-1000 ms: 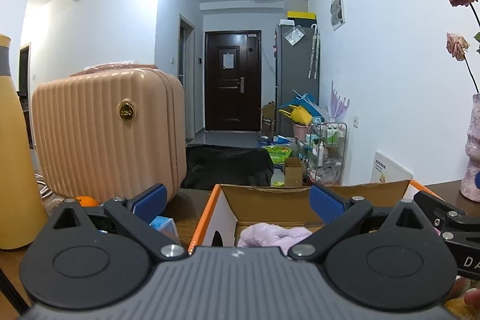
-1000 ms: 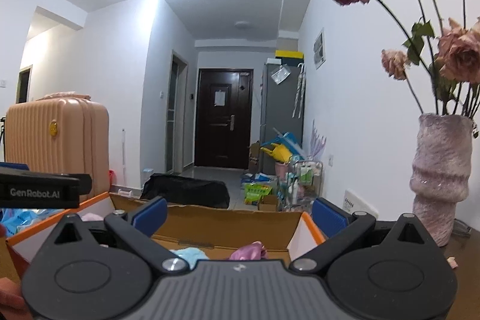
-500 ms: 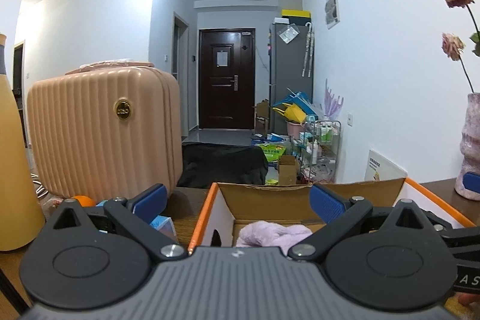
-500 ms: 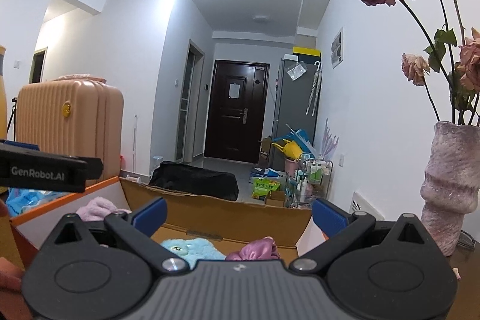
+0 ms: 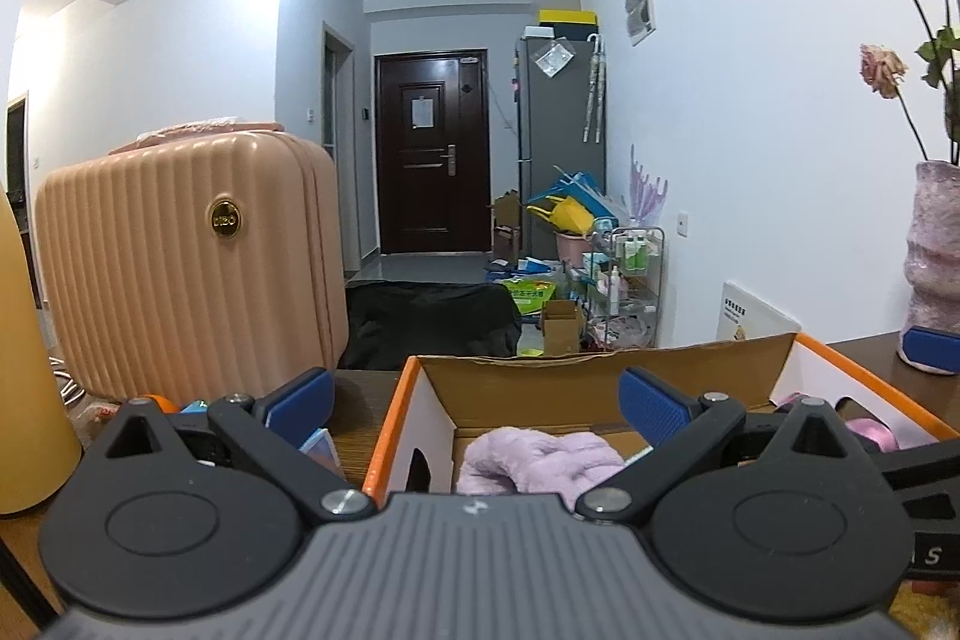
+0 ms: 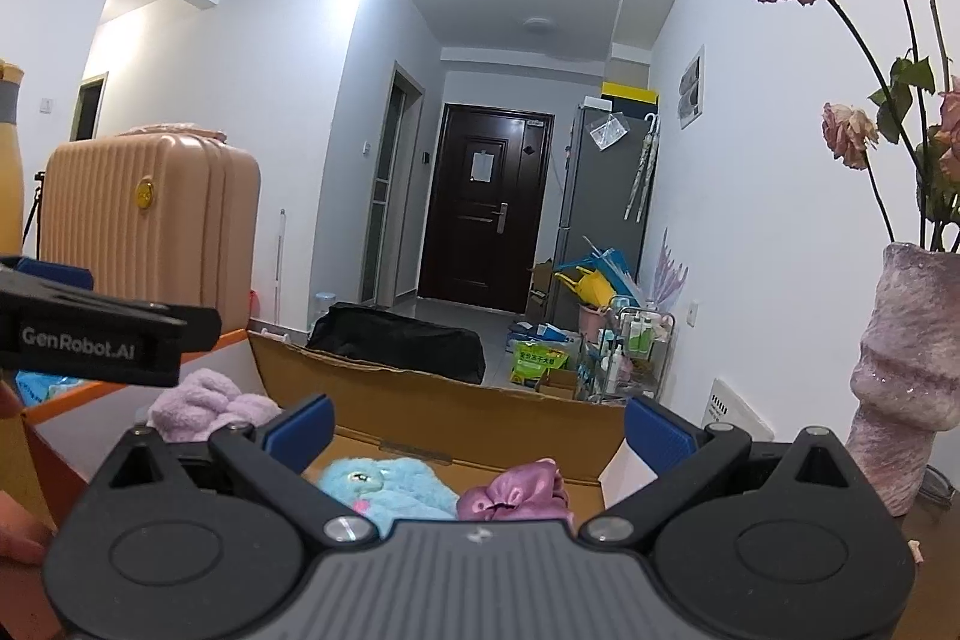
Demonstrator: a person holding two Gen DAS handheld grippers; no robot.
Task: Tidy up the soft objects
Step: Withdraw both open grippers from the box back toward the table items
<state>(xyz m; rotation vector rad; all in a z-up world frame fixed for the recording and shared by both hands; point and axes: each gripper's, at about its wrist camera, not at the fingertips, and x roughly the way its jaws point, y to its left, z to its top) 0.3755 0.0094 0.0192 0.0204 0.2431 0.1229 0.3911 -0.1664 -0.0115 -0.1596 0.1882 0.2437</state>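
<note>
- The left gripper (image 5: pixel 474 400) is hovering with its jaws spread wide and nothing between them, looking over the near-left corner of the cardboard box (image 5: pixel 600 370); the right gripper (image 6: pixel 477 427) is hanging over the same box, also wide and empty.
- The soft things are already lying inside the box — a lilac plush (image 6: pixel 207 403) toward the left end, a pale blue plush (image 6: pixel 384 487) in the middle and a purple satin bow (image 6: pixel 516 490) just beside it on the right.
- Judging by that, the sorting is looking well along; I cannot tell whether anything soft is waiting outside the box.
- Risk one: the two tools are crowding each other — the left tool's body (image 6: pixel 90 334) is crossing the right camera's view close above the lilac plush, so a reach by either hand is likely to be knocking the other.
- Risk two: the tall vase (image 6: pixel 900 382) of dried roses is standing just beside the box's right end, top-heavy by the look of it; a wide swing of the right hand could be tipping it.
- Risk three: a low pass could be catching the raised back flap and dragging the light box across the table.
- Open room: the space straight above the box is looking free, while the pink suitcase (image 5: pixel 192 268) and a yellow bottle (image 5: pixel 30 388) are hemming in the left.
</note>
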